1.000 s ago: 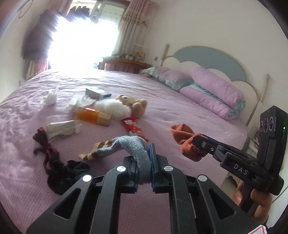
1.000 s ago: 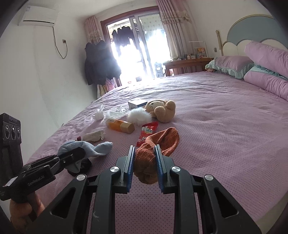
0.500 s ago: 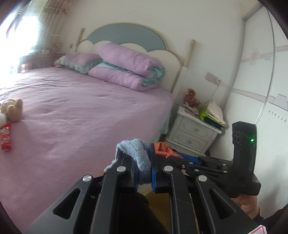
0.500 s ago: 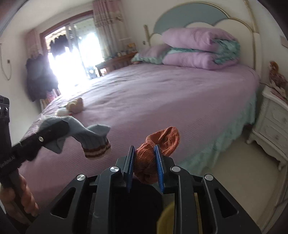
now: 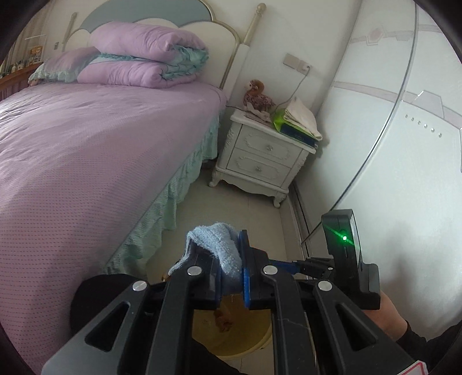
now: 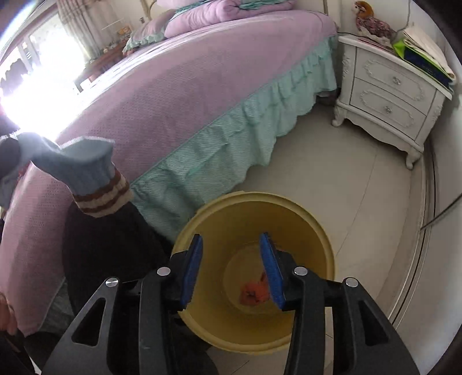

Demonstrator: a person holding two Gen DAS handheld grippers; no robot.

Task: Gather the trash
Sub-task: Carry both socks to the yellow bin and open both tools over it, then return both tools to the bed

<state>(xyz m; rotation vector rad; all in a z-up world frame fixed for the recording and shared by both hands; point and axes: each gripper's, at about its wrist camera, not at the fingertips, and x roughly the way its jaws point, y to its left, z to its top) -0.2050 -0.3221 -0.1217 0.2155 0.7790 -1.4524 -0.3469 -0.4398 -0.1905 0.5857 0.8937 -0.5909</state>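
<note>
Purple-covered bed [image 5: 86, 150] filling the frame from nine to twelve o'clock, trimmed along its edge with a mint-green frilled skirt [image 6: 231, 124]. Folded purple quilts [image 5: 144, 57] stacked against the headboard [image 5: 161, 14] at eleven o'clock. White two-drawer nightstand [image 5: 260, 161] stood just beside the bed at one o'clock, topped with a plush toy [image 5: 257, 95] and a stack of books and papers [image 5: 297, 121]. Pale tiled floor [image 6: 332, 178] below.

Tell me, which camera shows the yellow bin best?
The right wrist view: the bin sits below the opening right gripper, its round rim plain and an orange sock at the bottom. The left wrist view catches only a yellow sliver behind its own gripper.
</note>
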